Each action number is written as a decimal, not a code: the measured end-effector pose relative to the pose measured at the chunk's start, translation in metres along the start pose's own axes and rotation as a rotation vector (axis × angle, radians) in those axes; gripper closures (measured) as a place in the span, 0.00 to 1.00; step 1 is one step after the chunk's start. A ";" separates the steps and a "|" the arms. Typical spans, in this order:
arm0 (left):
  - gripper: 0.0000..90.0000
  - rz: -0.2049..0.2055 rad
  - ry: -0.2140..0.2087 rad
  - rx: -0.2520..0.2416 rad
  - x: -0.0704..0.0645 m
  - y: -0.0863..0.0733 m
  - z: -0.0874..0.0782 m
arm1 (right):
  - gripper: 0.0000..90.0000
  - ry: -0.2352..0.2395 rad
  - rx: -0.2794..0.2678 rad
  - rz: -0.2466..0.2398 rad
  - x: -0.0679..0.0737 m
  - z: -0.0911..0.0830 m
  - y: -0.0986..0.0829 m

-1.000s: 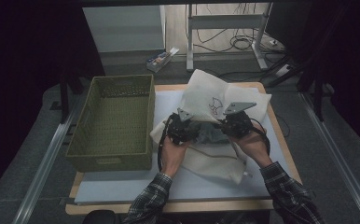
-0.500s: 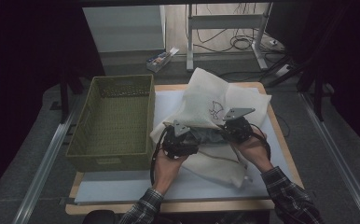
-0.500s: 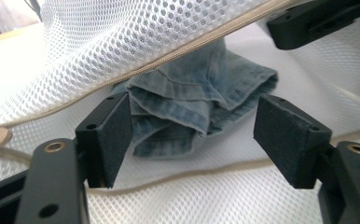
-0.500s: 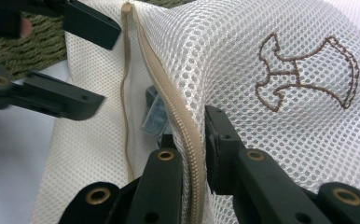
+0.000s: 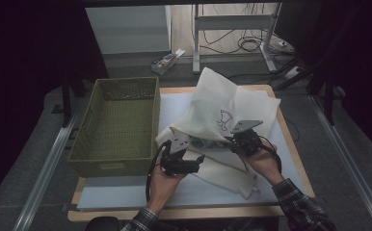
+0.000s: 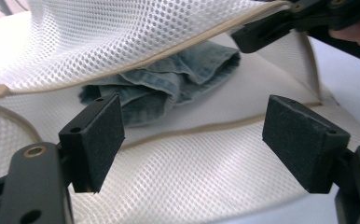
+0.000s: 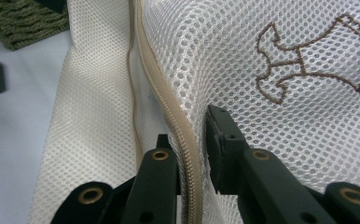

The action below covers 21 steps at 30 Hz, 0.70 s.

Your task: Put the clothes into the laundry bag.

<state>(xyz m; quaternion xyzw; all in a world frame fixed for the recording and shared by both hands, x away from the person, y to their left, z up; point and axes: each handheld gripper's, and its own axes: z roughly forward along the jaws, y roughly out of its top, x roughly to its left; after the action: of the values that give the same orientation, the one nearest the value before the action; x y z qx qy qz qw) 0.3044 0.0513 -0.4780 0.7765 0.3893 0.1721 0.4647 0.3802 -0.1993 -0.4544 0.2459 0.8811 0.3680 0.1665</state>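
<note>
The light wooden table (image 5: 280, 125) carries my white mesh laundry bag (image 5: 232, 103), which lies just right of the green woven basket (image 5: 119, 120). The bag's upper layer, stitched with a brown outline figure (image 7: 315, 58), is lifted, and folded blue denim jeans (image 6: 169, 88) lie inside the mouth. My right gripper (image 7: 192, 140) pinches the bag's beige zipper edge (image 7: 169, 100) between its 2 jaws. My left gripper (image 6: 192, 140) holds its 2 jaws spread wide over the lower mesh layer, gripping nothing.

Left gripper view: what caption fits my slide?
Open tool faces jeans tucked inside a white mesh bag.
</note>
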 end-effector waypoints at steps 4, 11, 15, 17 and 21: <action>0.22 0.008 -0.011 0.008 -0.001 -0.006 -0.002 | 0.87 -0.002 0.008 -0.005 0.002 0.003 -0.004; 0.22 0.018 -0.025 0.025 -0.005 -0.014 -0.003 | 0.83 -0.001 0.041 -0.014 0.005 0.013 -0.012; 0.22 0.034 -0.036 0.031 -0.007 -0.016 -0.005 | 0.80 0.000 0.049 -0.020 0.007 0.017 -0.015; 0.21 0.037 -0.037 0.034 -0.007 -0.018 -0.006 | 0.77 0.004 0.053 -0.015 0.008 0.018 -0.016; 0.21 0.043 -0.048 0.037 -0.006 -0.020 -0.008 | 0.71 0.008 0.059 -0.020 0.009 0.021 -0.021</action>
<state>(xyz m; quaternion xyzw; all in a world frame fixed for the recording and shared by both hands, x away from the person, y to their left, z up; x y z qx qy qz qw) 0.2863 0.0566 -0.4903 0.7969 0.3646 0.1561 0.4557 0.3762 -0.1949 -0.4848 0.2407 0.8946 0.3411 0.1594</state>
